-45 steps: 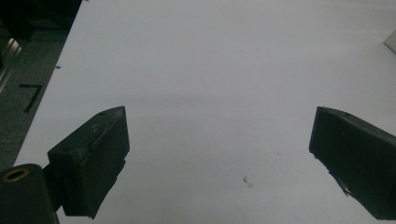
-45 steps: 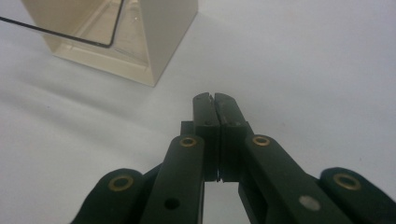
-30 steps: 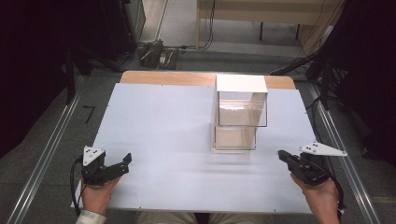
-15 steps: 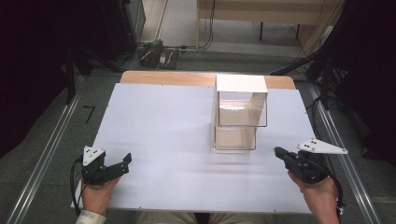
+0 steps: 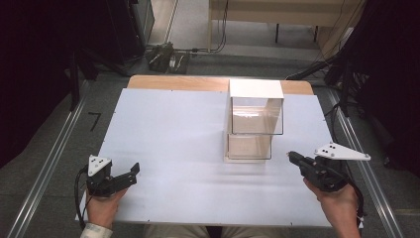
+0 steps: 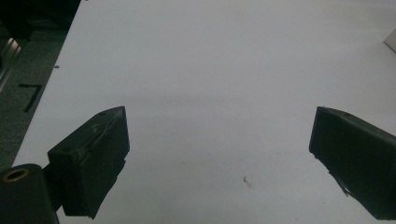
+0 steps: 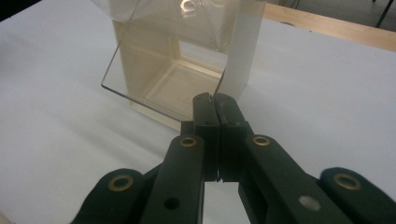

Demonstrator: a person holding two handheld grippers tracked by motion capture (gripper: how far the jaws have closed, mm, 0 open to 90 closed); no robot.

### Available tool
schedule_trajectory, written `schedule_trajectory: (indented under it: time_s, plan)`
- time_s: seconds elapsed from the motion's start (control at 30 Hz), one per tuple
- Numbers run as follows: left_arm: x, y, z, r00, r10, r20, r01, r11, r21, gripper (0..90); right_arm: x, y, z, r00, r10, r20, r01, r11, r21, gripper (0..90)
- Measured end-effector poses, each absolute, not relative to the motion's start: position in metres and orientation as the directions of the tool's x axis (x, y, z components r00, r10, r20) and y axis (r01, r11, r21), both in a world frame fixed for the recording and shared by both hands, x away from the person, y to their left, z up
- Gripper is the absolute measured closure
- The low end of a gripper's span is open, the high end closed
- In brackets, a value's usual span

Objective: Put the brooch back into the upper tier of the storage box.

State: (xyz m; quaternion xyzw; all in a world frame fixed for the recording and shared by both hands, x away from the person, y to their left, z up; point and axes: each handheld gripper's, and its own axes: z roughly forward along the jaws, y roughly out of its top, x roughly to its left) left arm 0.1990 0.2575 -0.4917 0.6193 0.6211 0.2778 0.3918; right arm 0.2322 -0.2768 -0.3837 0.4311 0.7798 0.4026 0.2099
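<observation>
Clear box on white table, right hand-held gripper near it

The left gripper sits at about seven o'clock on the table, gripped by the left hand, jaws spread wide and aimed toward two o'clock. The right gripper, at about four o'clock in the right hand, has its jaws pressed together, aimed toward ten o'clock.
</observation>
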Motion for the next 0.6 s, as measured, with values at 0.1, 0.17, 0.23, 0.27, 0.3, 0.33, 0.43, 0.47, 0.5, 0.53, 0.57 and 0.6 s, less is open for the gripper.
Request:
schedule_trajectory:
  time_s: [0.1,0.17,0.23,0.27,0.3,0.33,0.43,0.47,0.5,0.53,0.57,0.6]
  plan:
    - [0.199,0.257,-0.492,0.073,0.987,-0.141,0.551,0.078,0.831,6.2,0.232,-0.274,-0.379,-0.544,0.839,0.018,0.493,0.303,0.816,86.6]
    - [0.199,0.257,-0.492,0.073,0.987,-0.142,0.550,0.079,0.831,6.2,0.233,-0.274,-0.378,-0.545,0.838,0.019,0.492,0.301,0.817,86.7]
    - [0.199,0.257,-0.492,0.073,0.987,-0.142,0.551,0.078,0.831,6.2,0.232,-0.272,-0.374,-0.551,0.834,0.017,0.483,0.301,0.822,86.7]
    - [0.199,0.257,-0.492,0.073,0.987,-0.142,0.551,0.078,0.831,6.2,0.232,-0.272,-0.374,-0.551,0.834,0.017,0.483,0.301,0.822,86.7]
    - [0.199,0.257,-0.492,0.074,0.987,-0.143,0.550,0.079,0.831,6.2,0.232,-0.271,-0.371,-0.554,0.832,0.022,0.481,0.298,0.824,86.7]
    - [0.199,0.257,-0.492,0.073,0.987,-0.142,0.550,0.079,0.832,6.2,0.232,-0.270,-0.370,-0.556,0.831,0.021,0.478,0.299,0.826,86.6]
    - [0.199,0.257,-0.492,0.073,0.987,-0.142,0.550,0.079,0.831,6.2,0.232,-0.269,-0.367,-0.558,0.829,0.020,0.474,0.299,0.828,86.7]
    - [0.199,0.257,-0.492,0.073,0.987,-0.142,0.550,0.079,0.831,6.2,0.232,-0.268,-0.364,-0.561,0.827,0.021,0.470,0.298,0.831,86.7]
    - [0.199,0.257,-0.492,0.072,0.987,-0.142,0.549,0.079,0.832,6.2,0.232,-0.267,-0.363,-0.564,0.826,0.017,0.465,0.300,0.833,86.6]
    - [0.199,0.257,-0.492,0.073,0.987,-0.142,0.549,0.079,0.832,6.2,0.232,-0.267,-0.363,-0.564,0.826,0.017,0.465,0.300,0.833,86.6]
    - [0.199,0.257,-0.492,0.073,0.987,-0.142,0.549,0.079,0.832,6.2,0.232,-0.266,-0.362,-0.567,0.824,0.016,0.461,0.301,0.834,86.6]
    - [0.199,0.257,-0.492,0.073,0.987,-0.142,0.549,0.079,0.832,6.2,0.232,-0.266,-0.362,-0.567,0.824,0.016,0.461,0.301,0.834,86.6]
